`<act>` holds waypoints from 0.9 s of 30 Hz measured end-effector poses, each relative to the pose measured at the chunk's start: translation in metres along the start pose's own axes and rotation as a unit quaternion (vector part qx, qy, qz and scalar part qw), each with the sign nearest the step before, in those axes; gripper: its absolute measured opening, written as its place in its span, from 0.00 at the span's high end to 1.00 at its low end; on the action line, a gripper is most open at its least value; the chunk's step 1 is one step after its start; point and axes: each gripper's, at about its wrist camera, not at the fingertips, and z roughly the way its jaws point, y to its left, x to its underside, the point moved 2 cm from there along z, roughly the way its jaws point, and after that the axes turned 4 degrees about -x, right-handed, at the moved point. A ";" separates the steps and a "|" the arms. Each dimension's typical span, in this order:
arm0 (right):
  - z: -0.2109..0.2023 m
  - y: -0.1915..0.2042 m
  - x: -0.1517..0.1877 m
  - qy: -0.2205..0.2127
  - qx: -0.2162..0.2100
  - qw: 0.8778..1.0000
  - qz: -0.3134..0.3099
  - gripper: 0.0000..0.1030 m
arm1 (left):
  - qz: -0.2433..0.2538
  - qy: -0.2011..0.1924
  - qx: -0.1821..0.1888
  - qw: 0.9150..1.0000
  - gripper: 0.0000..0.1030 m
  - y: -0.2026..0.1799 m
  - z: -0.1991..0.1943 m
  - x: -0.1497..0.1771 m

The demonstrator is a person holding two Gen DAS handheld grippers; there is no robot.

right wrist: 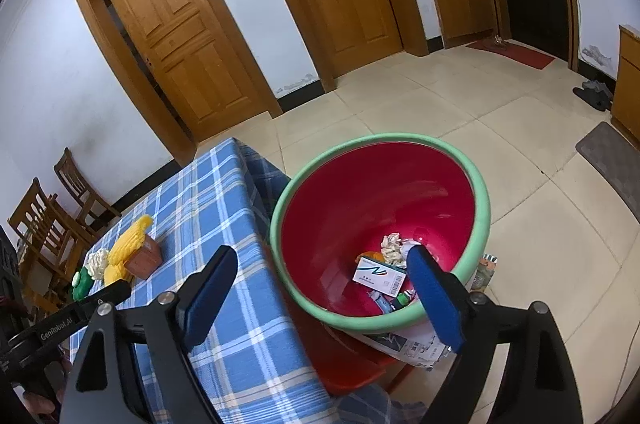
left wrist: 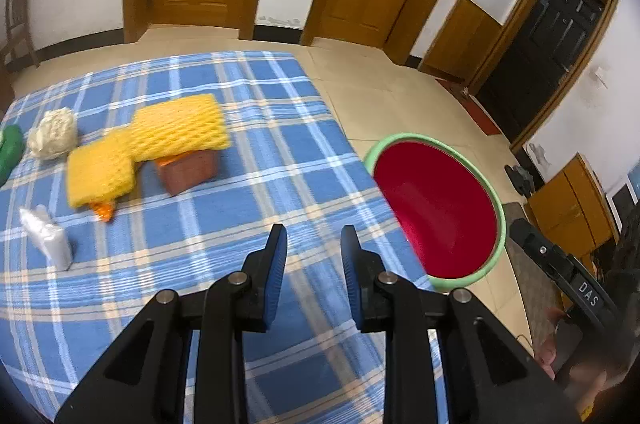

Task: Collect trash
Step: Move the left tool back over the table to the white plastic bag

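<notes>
While your right gripper [right wrist: 320,288] hangs over the red bin [right wrist: 400,144] with jaws wide and empty, the remaining trash lies ahead-left of your left gripper [left wrist: 314,256] on the counter [left wrist: 280,184]. Those jaws are narrow and empty; the yellow foam net [left wrist: 180,124] runs crosswise, the silver wrapper [left wrist: 48,236] closer.

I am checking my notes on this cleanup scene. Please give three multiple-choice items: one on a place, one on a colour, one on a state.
1. Where is the white box?
A. on the table
B. in the basin
C. on the floor

2. What colour is the basin's rim?
A. green
B. yellow
C. black

3. How is the right gripper?
A. shut on foam
B. shut on a tissue
C. open, empty

Key: 1 B, it lies on the basin's red bottom; 2 A, a green band rings the red inside; 3 C, the fingers stand wide apart, with nothing between.
</notes>
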 end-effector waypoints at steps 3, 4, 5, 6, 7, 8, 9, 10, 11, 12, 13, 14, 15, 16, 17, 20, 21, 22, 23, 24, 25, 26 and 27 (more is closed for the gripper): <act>0.001 0.009 0.002 0.002 -0.002 1.000 -0.007 0.13 | -0.012 -0.005 -0.008 1.000 0.74 0.013 -0.005 0.001; 0.000 0.011 0.004 0.003 -0.002 1.000 -0.010 0.13 | -0.017 -0.007 -0.012 1.000 0.74 0.019 -0.007 0.002; 0.001 0.014 0.005 0.004 -0.003 1.000 -0.012 0.12 | -0.021 -0.008 -0.014 1.000 0.74 0.023 -0.009 0.002; 0.001 0.017 0.006 0.005 -0.004 1.000 -0.014 0.12 | -0.025 -0.010 -0.017 0.999 0.74 0.028 -0.011 0.003; 0.001 0.019 0.006 0.007 -0.004 1.000 -0.017 0.12 | -0.030 -0.011 -0.020 0.999 0.74 0.031 -0.013 0.003; 0.002 0.021 0.006 0.008 -0.005 1.000 -0.019 0.12 | -0.033 -0.012 -0.021 0.999 0.74 0.036 -0.014 0.004; 0.002 0.023 0.007 0.009 -0.005 1.000 -0.021 0.11 | -0.037 -0.014 -0.023 0.999 0.74 0.040 -0.016 0.004; 0.003 0.026 0.008 0.010 -0.007 1.000 -0.024 0.11 | -0.043 -0.017 -0.027 0.999 0.74 0.046 -0.018 0.005; 0.003 0.028 0.009 0.012 -0.008 1.000 -0.026 0.11 | -0.047 -0.018 -0.029 0.998 0.74 0.051 -0.020 0.005; 0.004 0.029 0.010 0.012 -0.008 0.999 -0.028 0.11 | -0.053 -0.020 -0.032 0.998 0.74 0.057 -0.022 0.006; 0.005 0.031 0.011 0.014 -0.009 0.999 -0.030 0.10 | -0.058 -0.021 -0.035 0.998 0.74 0.062 -0.024 0.006; 0.005 0.032 0.012 0.015 -0.010 0.999 -0.032 0.10 | -0.064 -0.023 -0.039 0.997 0.74 0.068 -0.026 0.007; 0.006 0.034 0.013 0.017 -0.011 0.999 -0.034 0.10 | -0.068 -0.024 -0.042 0.997 0.73 0.073 -0.027 0.007; 0.007 0.036 0.015 0.019 -0.012 0.999 -0.035 0.10 | -0.075 -0.025 -0.046 0.996 0.73 0.080 -0.028 0.008; 0.009 0.038 0.016 0.021 -0.013 0.999 -0.037 0.10 | -0.079 -0.026 -0.050 0.995 0.73 0.086 -0.029 0.008; 0.014 0.043 0.020 0.028 -0.014 0.999 -0.039 0.10 | -0.092 -0.029 -0.066 0.993 0.73 0.103 -0.033 0.010; 0.015 0.044 0.021 0.030 -0.015 0.999 -0.039 0.10 | -0.097 -0.030 -0.072 0.992 0.72 0.109 -0.034 0.011; 0.017 0.045 0.023 0.032 -0.016 0.999 -0.040 0.10 | -0.103 -0.030 -0.078 0.991 0.72 0.116 -0.034 0.012; 0.018 0.046 0.024 0.034 -0.017 0.998 -0.040 0.10 | -0.110 -0.030 -0.082 0.990 0.72 0.122 -0.035 0.013; 0.020 0.047 0.025 0.036 -0.017 0.998 -0.041 0.10 | -0.118 -0.030 -0.086 0.989 0.72 0.130 -0.035 0.014; 0.021 0.049 0.026 0.038 -0.017 0.998 -0.042 0.10 | -0.124 -0.030 -0.091 0.988 0.72 0.136 -0.035 0.014; 0.023 0.050 0.027 0.040 -0.017 0.998 -0.043 0.10 | -0.129 -0.030 -0.094 0.987 0.72 0.140 -0.035 0.015; 0.023 0.050 0.027 0.042 -0.017 0.998 -0.043 0.10 | -0.134 -0.029 -0.098 0.986 0.72 0.145 -0.035 0.016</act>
